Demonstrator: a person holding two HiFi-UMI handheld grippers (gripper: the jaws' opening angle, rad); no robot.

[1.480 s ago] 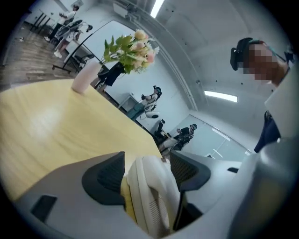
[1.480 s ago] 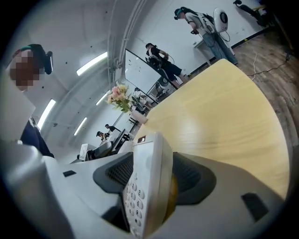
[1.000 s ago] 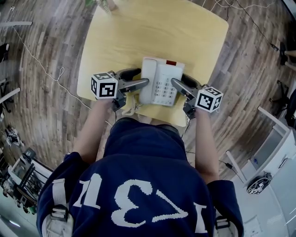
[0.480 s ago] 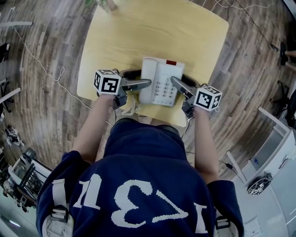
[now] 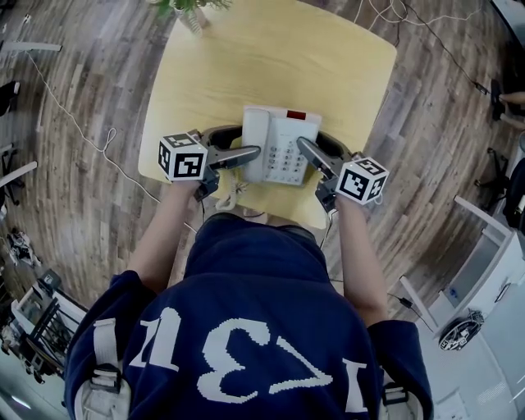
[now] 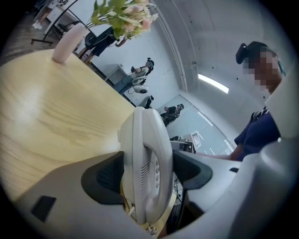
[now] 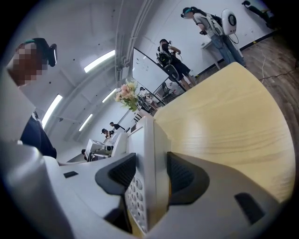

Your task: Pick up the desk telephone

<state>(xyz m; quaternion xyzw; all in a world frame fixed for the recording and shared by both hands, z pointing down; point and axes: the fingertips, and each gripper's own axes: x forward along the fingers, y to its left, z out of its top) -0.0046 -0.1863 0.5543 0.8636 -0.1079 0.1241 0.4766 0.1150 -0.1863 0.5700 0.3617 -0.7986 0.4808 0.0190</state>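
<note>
Desk telephone was seen mid-frame in the head view, near the table's lower edge. Its handset side was clamped by the left gripper, and its opposite edge was pinched between the closing jaws of the right gripper.

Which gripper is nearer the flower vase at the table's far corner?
Left. The left gripper clamps the telephone on the edge toward the vase. The right gripper, jaws closing on the telephone's opposite edge, sits farther away.
</note>
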